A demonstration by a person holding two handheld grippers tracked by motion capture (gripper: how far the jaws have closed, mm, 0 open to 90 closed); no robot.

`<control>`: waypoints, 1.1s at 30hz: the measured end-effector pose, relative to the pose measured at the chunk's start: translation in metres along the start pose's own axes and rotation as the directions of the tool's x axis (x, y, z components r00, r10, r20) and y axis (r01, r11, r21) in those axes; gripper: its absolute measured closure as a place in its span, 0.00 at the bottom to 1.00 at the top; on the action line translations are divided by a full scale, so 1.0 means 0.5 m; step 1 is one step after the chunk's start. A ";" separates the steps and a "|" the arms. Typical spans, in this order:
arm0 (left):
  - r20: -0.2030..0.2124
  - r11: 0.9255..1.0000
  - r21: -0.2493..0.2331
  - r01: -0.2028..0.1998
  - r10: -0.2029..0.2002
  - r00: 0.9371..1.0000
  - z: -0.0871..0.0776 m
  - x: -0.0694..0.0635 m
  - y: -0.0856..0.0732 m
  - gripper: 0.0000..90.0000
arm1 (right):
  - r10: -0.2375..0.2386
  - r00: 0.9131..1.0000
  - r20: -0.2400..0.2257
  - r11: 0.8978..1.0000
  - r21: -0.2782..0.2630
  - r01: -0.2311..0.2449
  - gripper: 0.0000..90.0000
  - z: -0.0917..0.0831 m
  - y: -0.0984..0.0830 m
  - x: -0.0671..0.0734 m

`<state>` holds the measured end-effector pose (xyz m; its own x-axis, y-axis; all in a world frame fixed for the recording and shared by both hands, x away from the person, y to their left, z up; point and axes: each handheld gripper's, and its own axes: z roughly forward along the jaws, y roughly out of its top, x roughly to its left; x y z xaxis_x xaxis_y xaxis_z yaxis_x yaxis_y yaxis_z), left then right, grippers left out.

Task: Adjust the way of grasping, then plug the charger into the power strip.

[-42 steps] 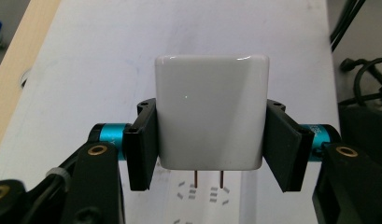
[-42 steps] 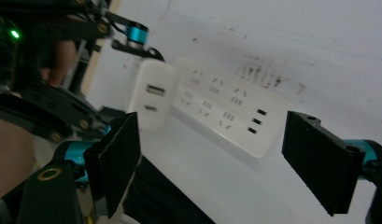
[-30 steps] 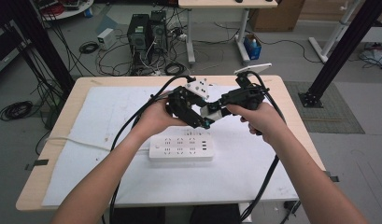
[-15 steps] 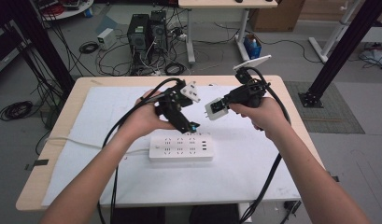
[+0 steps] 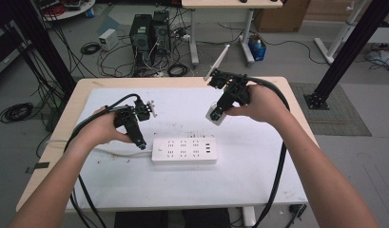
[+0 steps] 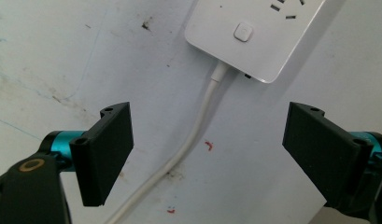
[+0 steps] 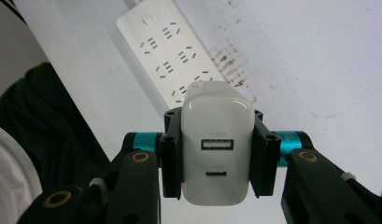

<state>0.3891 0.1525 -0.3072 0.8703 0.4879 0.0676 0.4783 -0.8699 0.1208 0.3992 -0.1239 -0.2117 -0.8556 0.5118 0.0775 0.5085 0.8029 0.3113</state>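
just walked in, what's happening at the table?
A person holds a gripper in each hand over a white-covered table. The right gripper is shut on a white USB charger, held in the air above and beyond the white power strip that lies flat on the table. The left gripper is open and empty, hovering over the strip's cord near its button end. The charger is not yet plugged in.

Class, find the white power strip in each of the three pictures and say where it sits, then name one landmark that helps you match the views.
High view: the power strip lies at the table's middle, between the two hands.
Left gripper view: its switch end is at top right, with its cord running down between the open claw.
Right gripper view: it lies at upper left, behind the charger held in the claw.
Shared landmark: the strip's square switch button.
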 end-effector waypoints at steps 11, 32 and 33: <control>0.005 0.999 -0.042 0.013 -0.012 1.000 -0.013 -0.001 -0.011 0.18 | -0.108 0.994 -0.004 0.992 0.061 0.109 0.69 0.024 0.013 0.000; 0.026 0.996 -0.089 0.019 -0.016 1.000 -0.019 -0.007 -0.060 0.18 | -0.349 0.935 -0.066 0.910 0.216 0.355 0.69 0.219 0.073 0.027; 0.027 0.996 -0.092 0.021 -0.018 0.999 -0.018 -0.008 -0.064 0.18 | -0.359 0.930 -0.072 0.902 0.229 0.366 0.69 0.233 0.074 0.028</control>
<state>0.3694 0.1791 -0.3024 0.8643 0.5015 0.0388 0.4832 -0.8492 0.2131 0.4173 -0.0514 -0.3096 -0.9858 0.1657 0.0285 0.1677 0.9815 0.0922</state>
